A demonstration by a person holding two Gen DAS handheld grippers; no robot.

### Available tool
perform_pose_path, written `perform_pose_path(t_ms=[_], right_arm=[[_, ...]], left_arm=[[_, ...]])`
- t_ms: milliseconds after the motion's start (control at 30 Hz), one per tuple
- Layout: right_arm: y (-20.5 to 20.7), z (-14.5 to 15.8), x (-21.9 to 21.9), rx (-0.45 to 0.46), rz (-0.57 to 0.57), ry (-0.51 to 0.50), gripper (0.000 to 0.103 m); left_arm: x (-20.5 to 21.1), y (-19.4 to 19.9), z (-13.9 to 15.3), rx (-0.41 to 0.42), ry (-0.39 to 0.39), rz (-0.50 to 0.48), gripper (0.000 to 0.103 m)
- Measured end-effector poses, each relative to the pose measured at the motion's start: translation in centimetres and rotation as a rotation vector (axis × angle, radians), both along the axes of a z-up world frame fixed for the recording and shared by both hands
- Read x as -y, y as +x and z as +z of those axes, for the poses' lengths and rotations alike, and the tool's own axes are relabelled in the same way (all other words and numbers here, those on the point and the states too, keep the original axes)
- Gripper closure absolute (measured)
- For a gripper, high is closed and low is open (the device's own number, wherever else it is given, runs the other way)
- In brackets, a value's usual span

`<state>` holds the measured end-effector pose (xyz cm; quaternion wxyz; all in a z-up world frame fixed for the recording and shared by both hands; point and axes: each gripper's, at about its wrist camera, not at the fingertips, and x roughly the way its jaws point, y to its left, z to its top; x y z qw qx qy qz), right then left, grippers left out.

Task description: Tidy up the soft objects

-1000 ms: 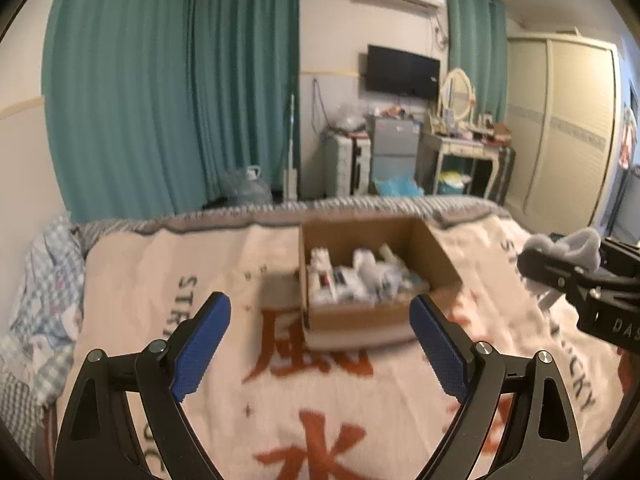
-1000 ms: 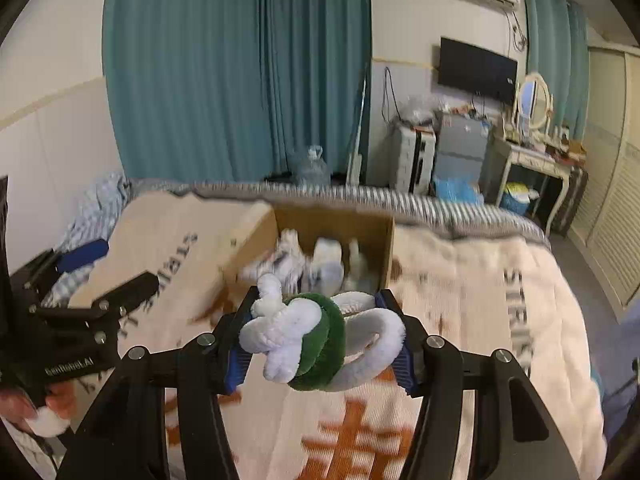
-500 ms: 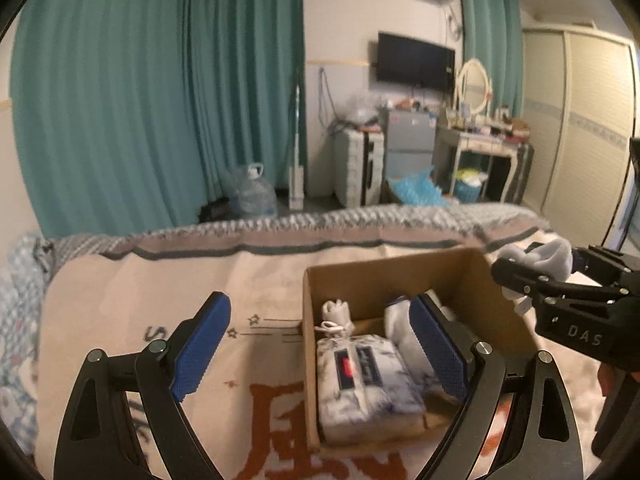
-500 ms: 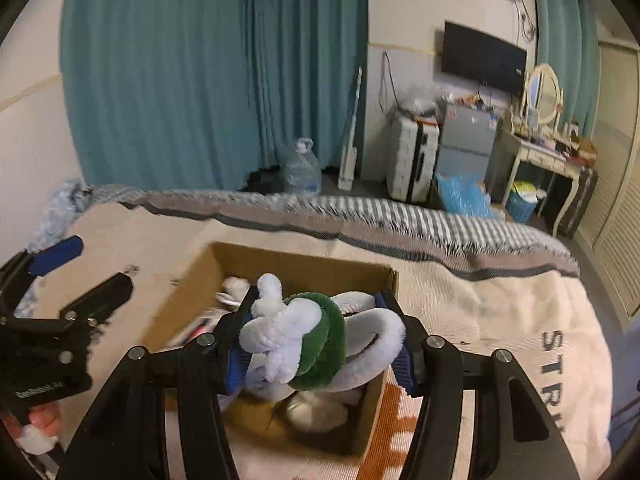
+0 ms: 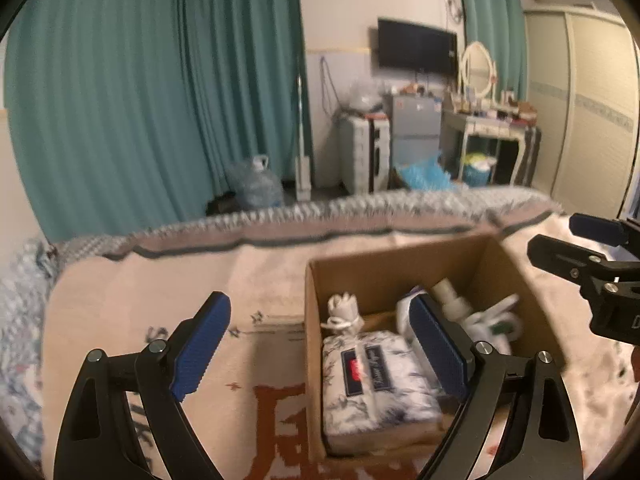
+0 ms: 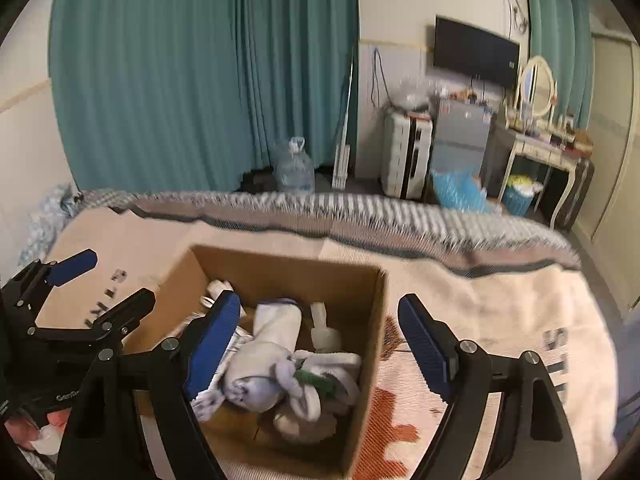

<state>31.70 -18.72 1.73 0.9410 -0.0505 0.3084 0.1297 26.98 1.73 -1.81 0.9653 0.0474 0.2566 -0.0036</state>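
An open cardboard box (image 6: 372, 320) (image 5: 314, 320) sits on the bed blanket. Inside lies a white-and-green plush toy (image 6: 288, 380), which also shows in the left wrist view (image 5: 496, 322), with a blue-and-white patterned soft pack (image 5: 372, 384), a knotted white cloth (image 5: 342, 312) and other white soft items. My right gripper (image 6: 320, 340) is open and empty just above the box. It also shows at the right edge of the left wrist view (image 5: 576, 244). My left gripper (image 5: 320, 344) is open and empty over the box's left wall, and shows in the right wrist view (image 6: 100, 280).
The beige blanket (image 6: 500, 320) with orange characters covers the bed. A striped grey blanket edge (image 6: 360, 208) runs along the far side. Beyond are teal curtains (image 6: 200, 80), a water jug (image 6: 294, 168), a fridge and a dressing table.
My right gripper has opened and let go of the white-and-green plush, which now lies inside the box. Both grippers have come closer to the box.
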Motion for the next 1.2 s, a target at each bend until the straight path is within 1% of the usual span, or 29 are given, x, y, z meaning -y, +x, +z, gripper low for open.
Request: perform_pose_path(t_ms=[67, 133, 233, 267, 367, 433, 500, 567, 633, 733, 800, 867, 1033, 1133, 1200], right_arm=[[-2.0, 2.7, 0.0, 0.04, 0.005, -0.011, 0.019], [-5.3, 6.4, 0.3, 0.109, 0.003, -0.011, 0.016], [-9.6, 10.7, 0.7, 0.185, -0.001, 0.0, 0.012], [-11.6, 12.4, 0.7, 0.215, 0.005, 0.005, 0.012], [-16.1, 16.0, 0.9, 0.28, 0.006, 0.013, 0.006], [-19.0, 17.8, 0.9, 0.313, 0.015, 0.015, 0.0], [-21.9, 19.2, 0.9, 0.348, 0.016, 0.005, 0.0], [-24.6, 19.9, 0.8, 0.377, 0.018, -0.004, 0.0], [-26.6, 20.1, 0.8, 0.4, 0.017, -0.001, 0.0], [-28.7, 19.8, 1.4, 0.415, 0.018, 0.037, 0.0], [-30.0, 19.0, 2.0, 0.431, 0.013, 0.085, 0.0], [-30.6, 18.1, 2.4, 0.435, 0.021, 0.114, 0.0], [-29.4, 15.1, 3.2, 0.437, 0.01, 0.136, 0.0], [-27.6, 12.6, 3.6, 0.419, 0.002, 0.153, 0.0], [-26.3, 10.6, 3.7, 0.388, -0.013, 0.159, 0.0]], left_arm=[[0.0, -2.1, 2.5, 0.047, -0.007, -0.001, 0.011], [0.2, -5.3, 6.0, 0.108, -0.012, -0.009, 0.011], [0.3, -9.4, 10.2, 0.185, -0.012, -0.017, 0.011], [0.2, -11.1, 11.7, 0.217, -0.016, -0.016, 0.011], [-0.2, -15.5, 15.0, 0.311, -0.038, -0.006, 0.011], [-0.4, -18.5, 16.9, 0.36, -0.04, -0.015, 0.011], [-0.7, -20.9, 18.2, 0.396, -0.039, -0.028, 0.006], [-1.1, -23.6, 19.0, 0.438, -0.041, -0.032, 0.005], [-1.2, -25.2, 19.1, 0.459, -0.046, -0.018, 0.005], [-1.7, -26.8, 18.6, 0.464, -0.066, -0.015, 0.005], [-1.7, -27.5, 17.8, 0.468, -0.073, -0.012, 0.005], [-1.4, -27.6, 17.0, 0.468, -0.067, -0.033, 0.005], [0.2, -26.6, 14.1, 0.449, -0.002, -0.025, 0.005], [0.7, -25.3, 11.7, 0.405, -0.016, -0.008, 0.005], [0.8, -24.1, 9.6, 0.378, -0.029, 0.013, 0.005]])
